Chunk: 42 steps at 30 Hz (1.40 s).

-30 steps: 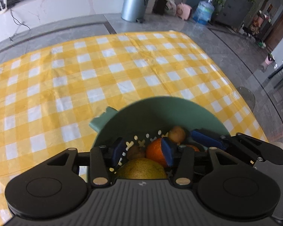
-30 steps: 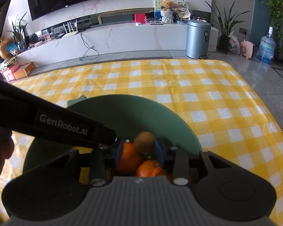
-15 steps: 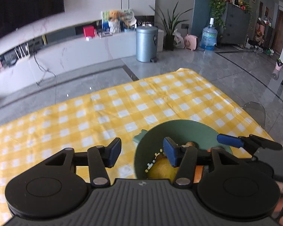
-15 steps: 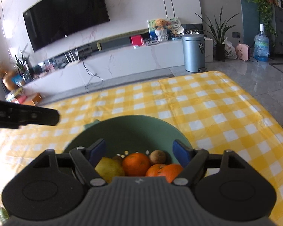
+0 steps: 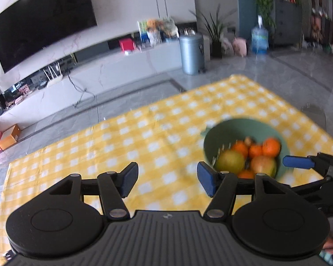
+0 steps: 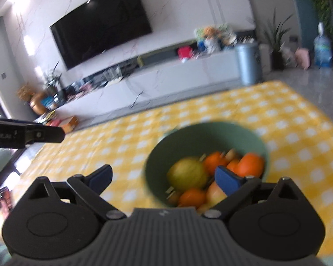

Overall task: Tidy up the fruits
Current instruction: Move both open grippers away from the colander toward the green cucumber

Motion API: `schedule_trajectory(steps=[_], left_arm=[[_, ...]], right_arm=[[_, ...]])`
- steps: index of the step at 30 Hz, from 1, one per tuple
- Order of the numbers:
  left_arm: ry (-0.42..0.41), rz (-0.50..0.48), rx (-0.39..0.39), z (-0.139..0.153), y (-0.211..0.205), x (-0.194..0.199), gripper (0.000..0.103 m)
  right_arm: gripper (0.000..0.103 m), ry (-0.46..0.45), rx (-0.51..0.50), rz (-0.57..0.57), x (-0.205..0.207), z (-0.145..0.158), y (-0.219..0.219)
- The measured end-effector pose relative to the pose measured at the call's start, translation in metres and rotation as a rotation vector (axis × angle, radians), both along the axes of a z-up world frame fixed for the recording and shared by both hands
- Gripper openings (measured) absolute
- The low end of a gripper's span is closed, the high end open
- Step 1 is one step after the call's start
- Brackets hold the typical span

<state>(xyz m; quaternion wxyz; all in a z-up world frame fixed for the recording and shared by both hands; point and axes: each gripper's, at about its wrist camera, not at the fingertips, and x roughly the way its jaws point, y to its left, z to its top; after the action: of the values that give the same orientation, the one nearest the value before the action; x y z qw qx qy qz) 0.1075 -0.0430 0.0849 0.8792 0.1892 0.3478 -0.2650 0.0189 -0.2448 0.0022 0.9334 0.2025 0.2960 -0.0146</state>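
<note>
Both grippers, left [image 5: 167,182] and right [image 6: 164,178], have just been opening and stand spread with nothing between them, clear of the green bowl [image 6: 211,133] on the checked cloth [image 5: 144,137], where the fruit [image 6: 188,174] sits gathered, apparently released.

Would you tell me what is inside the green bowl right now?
The green bowl holds oranges, a yellow-green pear and a reddish apple; anything beneath them is covered.
</note>
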Motion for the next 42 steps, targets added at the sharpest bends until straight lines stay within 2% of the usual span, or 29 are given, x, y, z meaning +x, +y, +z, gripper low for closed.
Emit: schedule_trajectory(steps=[5, 9, 13, 17, 23, 28, 30, 37, 39, 42], left_arm=[[0.109, -0.047, 0.108, -0.013, 0.032, 0.001, 0.072], [0.256, -0.074, 0.167, -0.034, 0.059, 0.009, 0.072], [0.308, -0.097, 0.248, -0.06, 0.078, 0.012, 0.072], [0.365, -0.16, 0.324, -0.088, 0.094, 0.01, 0.072], [0.408, -0.211, 0.409, -0.12, 0.109, 0.007, 0.072], [0.404, -0.223, 0.468, -0.141, 0.114, 0.013, 0.072], [0.402, -0.231, 0.477, -0.146, 0.114, 0.012, 0.072], [0.389, -0.297, 0.473, -0.16, 0.11, 0.009, 0.072], [0.38, -0.318, 0.477, -0.163, 0.109, 0.007, 0.072], [0.362, -0.346, 0.475, -0.163, 0.108, 0.005, 0.072]], right_arm=[[0.091, 0.104, 0.127, 0.108, -0.004, -0.008, 0.026], [0.09, 0.203, 0.227, 0.145, -0.004, -0.024, 0.045], [0.09, 0.311, 0.323, 0.137, 0.0, -0.045, 0.055], [0.09, 0.403, 0.419, 0.128, 0.0, -0.068, 0.062], [0.087, 0.457, 0.455, 0.122, 0.003, -0.082, 0.074], [0.083, 0.48, 0.458, 0.136, 0.009, -0.089, 0.083], [0.078, 0.492, 0.463, 0.146, 0.012, -0.091, 0.085], [0.076, 0.499, 0.459, 0.165, 0.017, -0.094, 0.092], [0.07, 0.502, 0.463, 0.176, 0.019, -0.096, 0.094], [0.068, 0.51, 0.48, 0.19, 0.019, -0.097, 0.097]])
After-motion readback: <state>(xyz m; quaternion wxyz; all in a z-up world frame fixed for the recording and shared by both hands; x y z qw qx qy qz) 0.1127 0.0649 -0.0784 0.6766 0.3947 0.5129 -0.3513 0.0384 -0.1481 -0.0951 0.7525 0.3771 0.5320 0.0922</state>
